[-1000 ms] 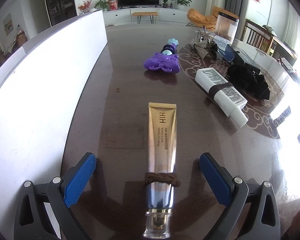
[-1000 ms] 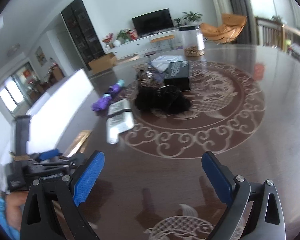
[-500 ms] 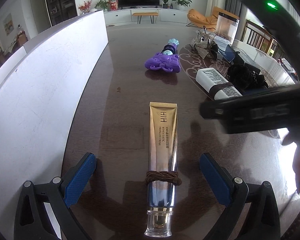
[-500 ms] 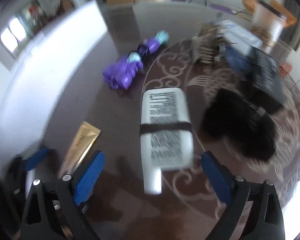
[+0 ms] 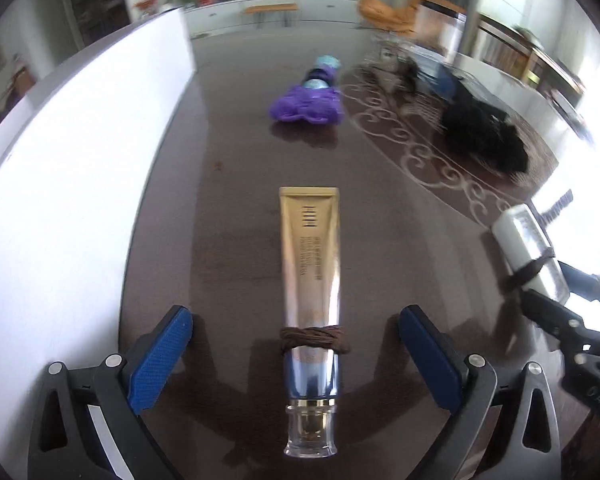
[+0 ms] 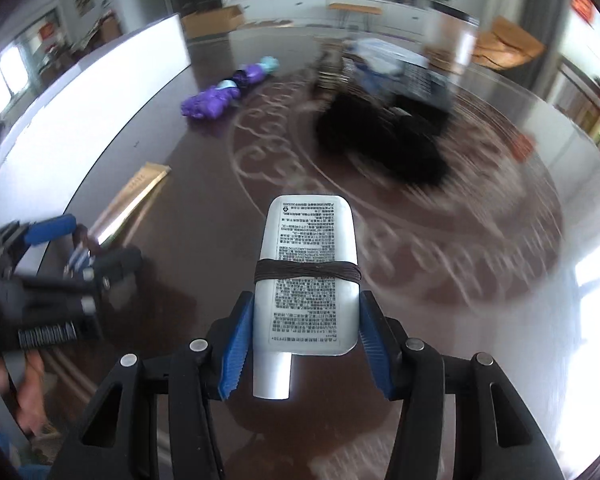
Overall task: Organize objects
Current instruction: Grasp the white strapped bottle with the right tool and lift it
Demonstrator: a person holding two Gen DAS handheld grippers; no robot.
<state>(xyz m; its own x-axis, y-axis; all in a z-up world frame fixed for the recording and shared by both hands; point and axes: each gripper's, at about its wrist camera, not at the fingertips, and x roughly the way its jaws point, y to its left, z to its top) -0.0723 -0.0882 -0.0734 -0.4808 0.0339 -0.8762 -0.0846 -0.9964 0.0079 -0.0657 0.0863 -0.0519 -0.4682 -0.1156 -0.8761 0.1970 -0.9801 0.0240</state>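
Change: white tube (image 6: 306, 276), seen lying on the patterned part of the table 1.0 s ago, is now clamped by the right gripper (image 6: 306, 344) and carried nearer the gold tube (image 5: 310, 276); blur in the background suggests the move is under way.
Meaning for task: 1 of the 2 tubes appears to be gathered beside the other; release is judged not yet made.
Right gripper pose: blue pads (image 6: 236, 340) are pressed against both sides of the tube's lower body, cap end toward the camera, a dark band wrapped round its middle.
Left gripper (image 5: 302, 360) pose: jaws are spread wide and low over the table (image 5: 236, 216), nothing held; the gold tube lies between them, untouched, cap nearest.
Unmoved items: purple toy (image 5: 306, 106) and black bundle (image 5: 482, 136) are left well apart from both tubes.
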